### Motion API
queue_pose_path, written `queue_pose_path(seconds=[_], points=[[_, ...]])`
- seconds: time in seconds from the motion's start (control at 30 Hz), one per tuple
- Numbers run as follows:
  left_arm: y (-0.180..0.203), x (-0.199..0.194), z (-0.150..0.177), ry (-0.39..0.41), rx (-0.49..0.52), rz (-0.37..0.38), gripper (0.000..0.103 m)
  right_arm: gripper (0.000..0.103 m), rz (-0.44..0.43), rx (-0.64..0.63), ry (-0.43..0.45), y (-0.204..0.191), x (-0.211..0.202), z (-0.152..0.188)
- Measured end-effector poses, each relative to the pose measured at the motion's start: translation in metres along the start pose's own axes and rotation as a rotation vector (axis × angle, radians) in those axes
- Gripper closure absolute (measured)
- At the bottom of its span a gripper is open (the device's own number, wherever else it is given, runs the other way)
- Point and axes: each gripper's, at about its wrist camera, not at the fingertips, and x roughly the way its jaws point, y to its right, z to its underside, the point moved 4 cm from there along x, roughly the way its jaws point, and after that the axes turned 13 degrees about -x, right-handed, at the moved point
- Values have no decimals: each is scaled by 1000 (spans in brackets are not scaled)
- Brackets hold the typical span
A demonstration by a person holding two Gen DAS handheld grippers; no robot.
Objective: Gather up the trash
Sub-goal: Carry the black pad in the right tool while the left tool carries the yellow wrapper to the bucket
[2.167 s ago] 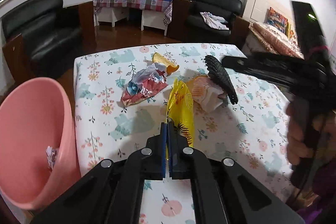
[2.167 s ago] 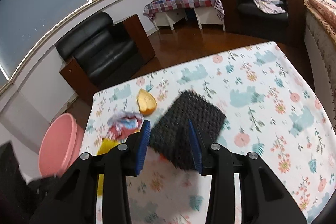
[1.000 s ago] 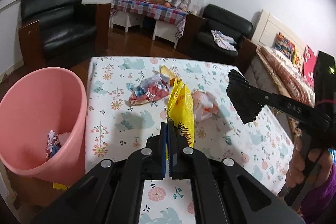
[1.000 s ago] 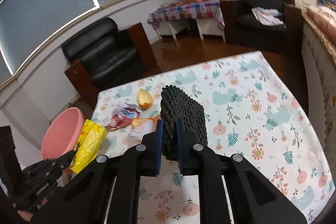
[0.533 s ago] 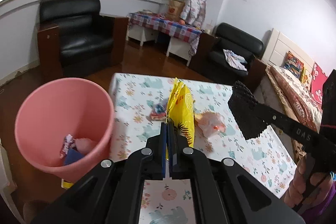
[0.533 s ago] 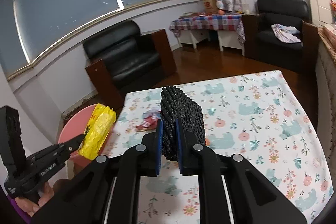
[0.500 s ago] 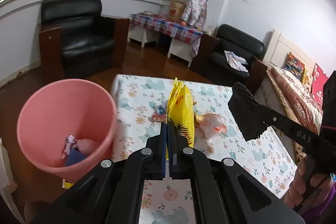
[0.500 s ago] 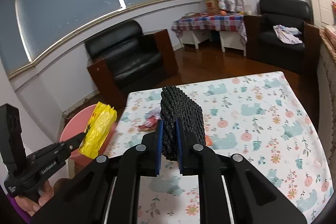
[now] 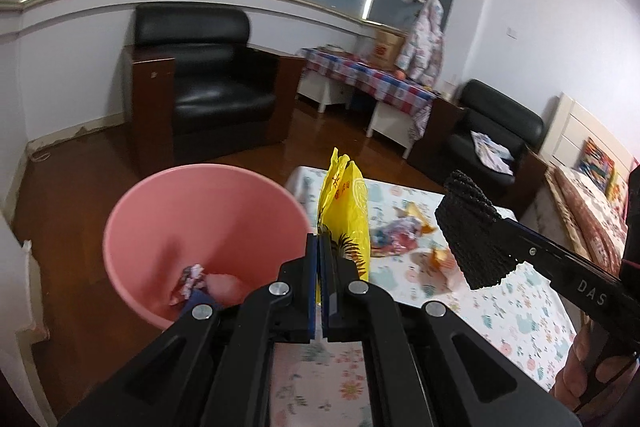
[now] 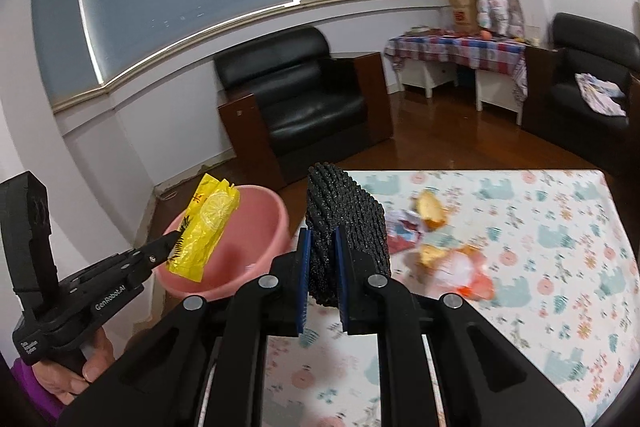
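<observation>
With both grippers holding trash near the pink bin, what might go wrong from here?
1. The yellow wrapper looks to hang near the pink bin rim; released there, it might fall outside.
2. The right gripper pinches only the lower part of the bulky black mesh piece, which may slip.

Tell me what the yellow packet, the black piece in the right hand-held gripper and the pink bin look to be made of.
Yellow packet: thin glossy plastic film, judging by its crinkles, sheen and printed lemon.
Black piece: matte, knobbly mesh or foam, probably soft since it folds between the jaws; exact material unclear.
Pink bin: smooth moulded plastic, with an even colour and soft sheen on the inner wall.
</observation>
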Motion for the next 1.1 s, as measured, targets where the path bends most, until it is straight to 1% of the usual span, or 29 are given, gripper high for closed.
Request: queue_pose_path(seconds=[0.27, 0.5, 0.73, 1.0, 1.1], points=[[-39, -1, -9, 16, -61, -96, 102, 91, -81, -63, -22, -37, 32, -15], [-64, 4, -12, 18, -103, -156, 102, 91, -133, -115, -59, -68, 62, -22], [-84, 12, -13, 7, -144, -204, 102, 91, -171, -160, -91, -95, 85, -23], [-108, 27, -13, -20, -179, -248, 102, 91, -202, -176, -140, -109, 114, -18], [-112, 32, -11, -32, -195, -251, 102, 91, -212, -180, -152, -113, 122, -17]])
